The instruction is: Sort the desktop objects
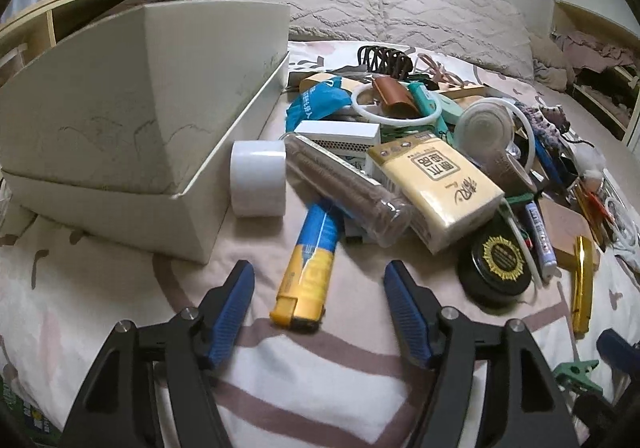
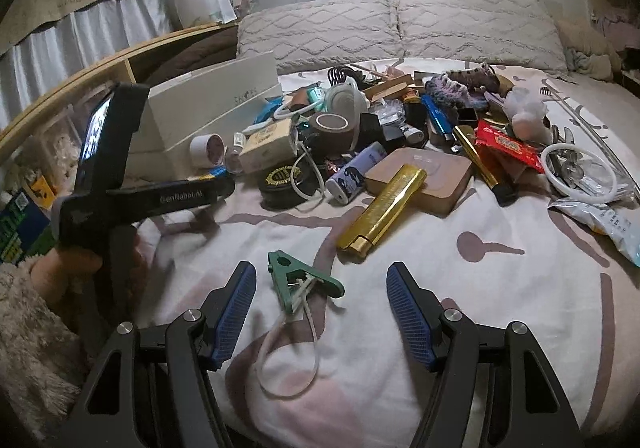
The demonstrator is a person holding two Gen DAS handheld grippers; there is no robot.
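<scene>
Left tool (image 1: 319,280) agape, bare bedspread (image 1: 320,376) beneath, clutter ahead.

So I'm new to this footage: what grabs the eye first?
A heap of clutter on the bed, topped by a yellow tissue pack. Left of it stands a white box. A gold lighter and a green clip lie ahead of the open right gripper.

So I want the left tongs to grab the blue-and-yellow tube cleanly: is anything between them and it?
Nothing visible. The left tongs stand open with the blue-and-yellow tube's yellow end between their tips, only bedsheet below. Its far blue end runs under the clear tube.
</scene>
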